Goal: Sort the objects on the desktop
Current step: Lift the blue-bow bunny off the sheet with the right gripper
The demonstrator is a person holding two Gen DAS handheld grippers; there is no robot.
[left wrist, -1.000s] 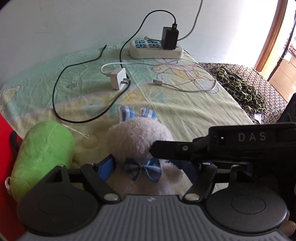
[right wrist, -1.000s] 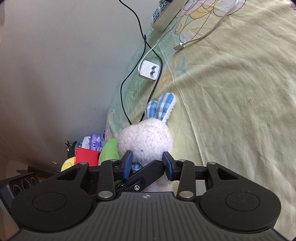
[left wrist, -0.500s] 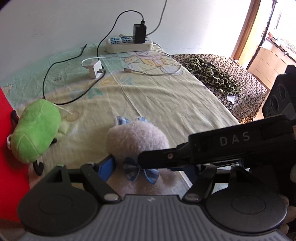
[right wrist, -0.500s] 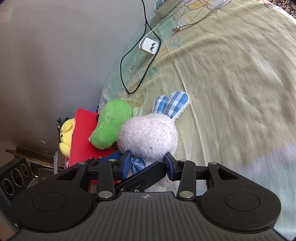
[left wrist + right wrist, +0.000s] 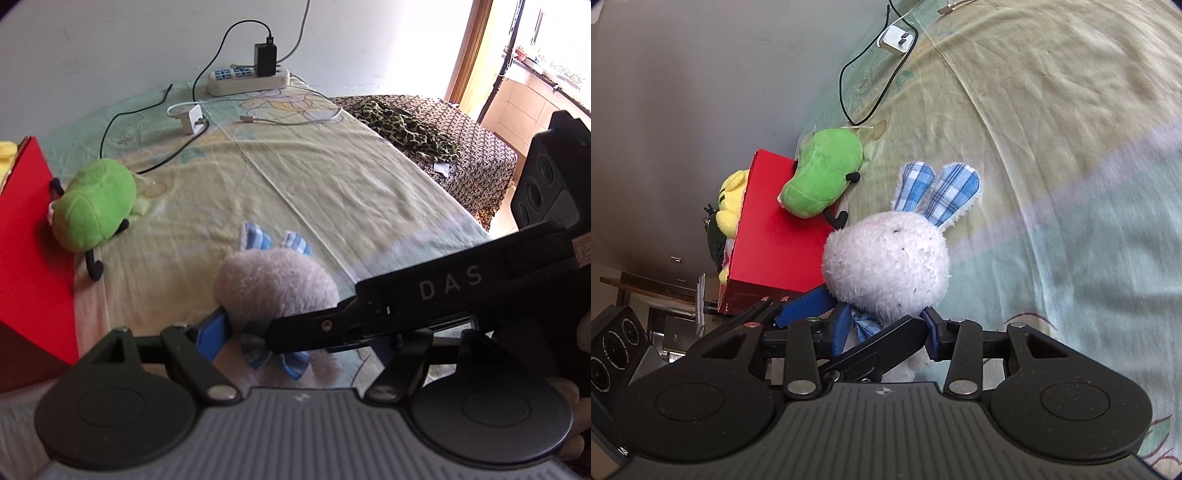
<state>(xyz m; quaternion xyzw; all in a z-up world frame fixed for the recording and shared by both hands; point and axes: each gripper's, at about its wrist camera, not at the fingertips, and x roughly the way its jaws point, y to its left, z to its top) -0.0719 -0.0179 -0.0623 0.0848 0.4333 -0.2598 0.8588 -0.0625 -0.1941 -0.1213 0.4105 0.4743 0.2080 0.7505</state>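
A white plush rabbit with blue plaid ears and a blue bow is held above the yellow-green bedsheet. My right gripper is shut on the rabbit at its neck, blue pads on both sides. In the left wrist view that gripper shows as a black bar marked DAS crossing from the right. My left gripper stands wide open around the rabbit; its left pad touches the fur and its right finger is mostly hidden. A green plush leans against a red box.
A yellow plush sits in the red box. Near the wall lie a power strip, a white charger, and black and white cables. A camouflage cloth lies on a patterned surface to the right.
Both grippers have drawn back and up from the wall with the rabbit between them. The red box, the green plush and the yellow plush have come further into view.
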